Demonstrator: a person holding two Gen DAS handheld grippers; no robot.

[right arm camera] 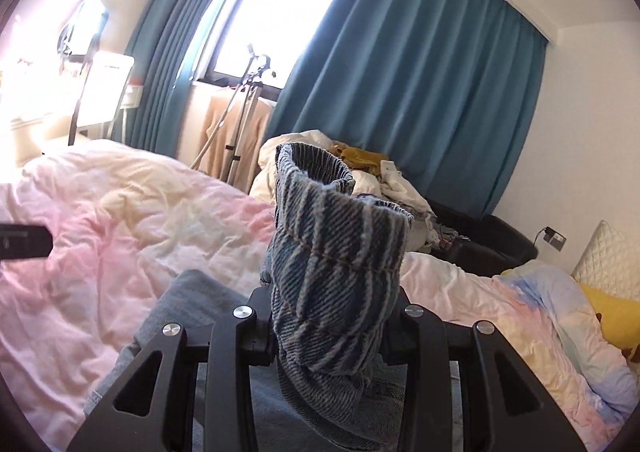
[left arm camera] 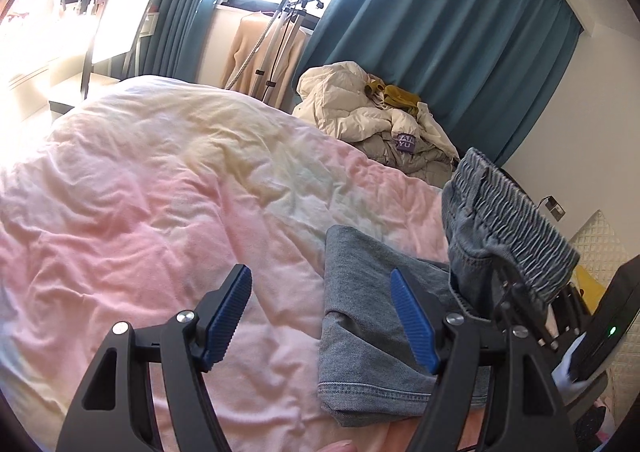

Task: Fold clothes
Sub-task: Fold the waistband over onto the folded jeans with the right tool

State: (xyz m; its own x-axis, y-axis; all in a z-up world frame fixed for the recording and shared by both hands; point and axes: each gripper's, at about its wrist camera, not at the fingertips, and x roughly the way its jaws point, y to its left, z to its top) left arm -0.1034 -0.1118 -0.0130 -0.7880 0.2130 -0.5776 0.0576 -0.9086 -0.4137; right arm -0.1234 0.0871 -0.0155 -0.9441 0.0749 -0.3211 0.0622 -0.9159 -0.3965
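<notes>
On the bed [left arm camera: 160,180], near its right side as the left wrist view shows it:

Item: jeans [left arm camera: 372,316], blue denim, partly folded. Lower part lies flat on the pink cover, long axis running from the near edge of the bed toward the far side. Upper part, the gathered waistband [right arm camera: 340,252], stands raised off the bed.

Right tool [right arm camera: 328,332]: pressed onto the waistband, cloth bunched between its fingers and rising above them. This is the nearer of the two to the free end of the jeans.

Left tool [left arm camera: 320,316]: spread, nothing between its fingers; its right finger hovers over the flat denim, its left finger over bare cover. Flat part lies just ahead and to the right of it.

Judged step: carrying the waistband over the flat part to make a fold, along the long axis.

Containers: none seen.

Other: pile of pale jackets [left arm camera: 372,120] beyond the far right corner of the bed, a mustard cloth on top; teal curtains [left arm camera: 440,32] behind; yellow pillow [right arm camera: 612,316] toward the head of the bed.
</notes>
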